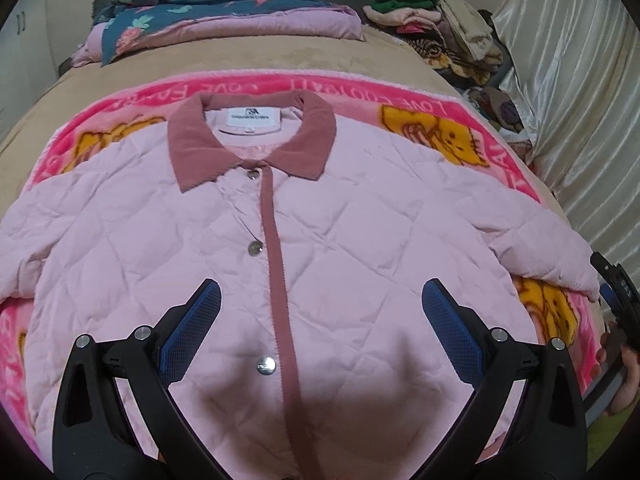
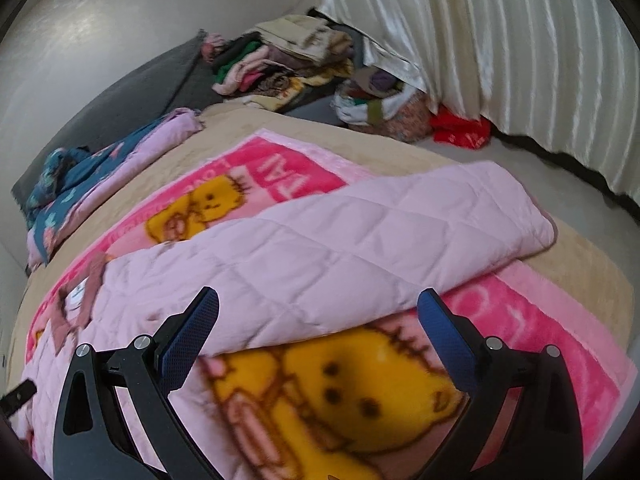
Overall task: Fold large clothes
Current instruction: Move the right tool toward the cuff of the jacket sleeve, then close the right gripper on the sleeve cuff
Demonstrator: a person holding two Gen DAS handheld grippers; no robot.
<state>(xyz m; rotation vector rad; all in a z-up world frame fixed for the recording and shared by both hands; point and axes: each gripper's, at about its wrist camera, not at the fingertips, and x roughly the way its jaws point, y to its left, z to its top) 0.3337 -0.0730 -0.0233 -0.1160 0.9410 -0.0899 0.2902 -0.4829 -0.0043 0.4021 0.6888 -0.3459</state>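
A pale pink quilted jacket (image 1: 340, 248) with a dusty-rose collar (image 1: 252, 140) lies flat, buttoned, front up, on a pink cartoon blanket (image 1: 440, 112). My left gripper (image 1: 320, 300) hovers open over the jacket's lower front, straddling the rose placket; nothing is between its fingers. In the right wrist view the jacket's sleeve (image 2: 420, 216) stretches out to the right across the blanket (image 2: 540, 320). My right gripper (image 2: 318, 308) is open just below the sleeve's underside, over a yellow bear print. The right gripper's body and a hand show at the left view's right edge.
The blanket lies on a tan bed cover (image 1: 260, 56). A folded pink and teal floral quilt (image 1: 208, 16) sits at the head. Piles of clothes (image 2: 288, 64) stand at the far corner beside a cream curtain (image 2: 500, 48). A red cloth (image 2: 460, 132) lies on the floor.
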